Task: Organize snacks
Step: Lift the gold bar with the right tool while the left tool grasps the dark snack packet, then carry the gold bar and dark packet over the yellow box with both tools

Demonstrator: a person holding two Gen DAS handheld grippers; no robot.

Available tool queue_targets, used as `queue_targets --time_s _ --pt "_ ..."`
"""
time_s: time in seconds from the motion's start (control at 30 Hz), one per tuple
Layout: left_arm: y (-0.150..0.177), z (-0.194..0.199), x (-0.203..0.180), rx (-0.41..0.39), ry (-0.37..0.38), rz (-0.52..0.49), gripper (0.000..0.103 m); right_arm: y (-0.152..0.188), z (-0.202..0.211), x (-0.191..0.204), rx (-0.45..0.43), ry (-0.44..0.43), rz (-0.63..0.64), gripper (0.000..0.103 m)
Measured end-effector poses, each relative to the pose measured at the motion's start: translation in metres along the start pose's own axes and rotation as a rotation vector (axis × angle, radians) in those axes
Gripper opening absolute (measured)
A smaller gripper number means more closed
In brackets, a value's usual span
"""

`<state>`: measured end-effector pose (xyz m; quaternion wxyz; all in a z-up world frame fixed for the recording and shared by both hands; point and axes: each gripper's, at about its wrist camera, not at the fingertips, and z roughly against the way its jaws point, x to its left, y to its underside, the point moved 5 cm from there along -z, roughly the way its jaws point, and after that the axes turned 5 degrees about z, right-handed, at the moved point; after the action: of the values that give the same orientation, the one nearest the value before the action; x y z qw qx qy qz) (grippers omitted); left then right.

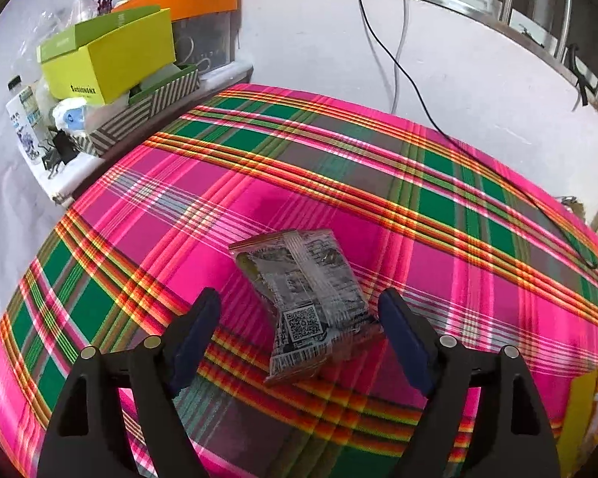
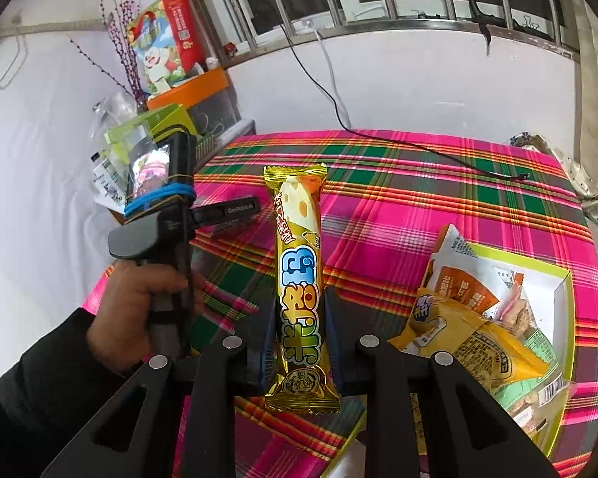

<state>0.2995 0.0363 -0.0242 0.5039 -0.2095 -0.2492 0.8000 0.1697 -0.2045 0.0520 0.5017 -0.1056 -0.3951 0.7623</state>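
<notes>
In the left wrist view a clear, silver-printed snack packet [image 1: 303, 302] with a QR code lies on the pink plaid tablecloth [image 1: 259, 207]. My left gripper [image 1: 299, 298] is wide open around it, with a finger on each side and neither pad touching. In the right wrist view my right gripper [image 2: 299, 314] is shut on a long gold snack bar [image 2: 299, 239], which stands upright above the cloth. To its right a white box with a yellow-green rim [image 2: 564, 290] holds an orange-white packet [image 2: 462, 279], a yellow packet [image 2: 482, 342] and other snacks.
A person's hand [image 2: 139, 298] grips the left tool's handle. A side shelf on the left carries a yellow-green carton [image 1: 107, 63], a striped box [image 1: 139, 113] and an orange-lidded bin [image 1: 195, 0]. A black cable [image 1: 418, 95] runs down the wall onto the cloth. The snack box's corner [image 1: 586, 418] shows at lower right.
</notes>
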Motion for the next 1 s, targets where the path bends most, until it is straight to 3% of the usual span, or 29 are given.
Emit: queue_targets --time_s 0.2,0.27,0.57,0.63,0.67,0.73,1.0 --pt "0.0 -0.008 0.011 -0.001 -0.046 -0.001 0.081 0.001 0.0 -0.001 0.001 -0.006 -0.002 0.02" --pt "0.002 -0.016 0.013 0.029 -0.039 -0.011 0.083 0.001 0.001 -0.001 0.0 -0.006 -0.005 0.02" --pt "-0.003 -0.015 0.015 0.03 -0.007 -0.066 0.082 0.001 0.003 -0.001 -0.001 0.001 -0.005 0.02" --pt "-0.003 -0.013 0.015 0.03 0.006 -0.086 0.07 0.001 0.004 -0.001 -0.002 0.004 -0.006 0.02" --pt "-0.002 -0.011 0.014 0.025 0.009 -0.098 0.053 0.001 0.005 -0.002 -0.003 0.007 -0.006 0.02" --pt "0.003 -0.004 0.014 0.026 -0.008 -0.105 0.052 0.002 0.007 -0.002 -0.005 0.01 -0.01 0.02" --pt "0.013 0.005 0.028 0.026 0.062 -0.105 0.049 0.01 0.017 0.0 -0.007 0.021 -0.02 0.02"
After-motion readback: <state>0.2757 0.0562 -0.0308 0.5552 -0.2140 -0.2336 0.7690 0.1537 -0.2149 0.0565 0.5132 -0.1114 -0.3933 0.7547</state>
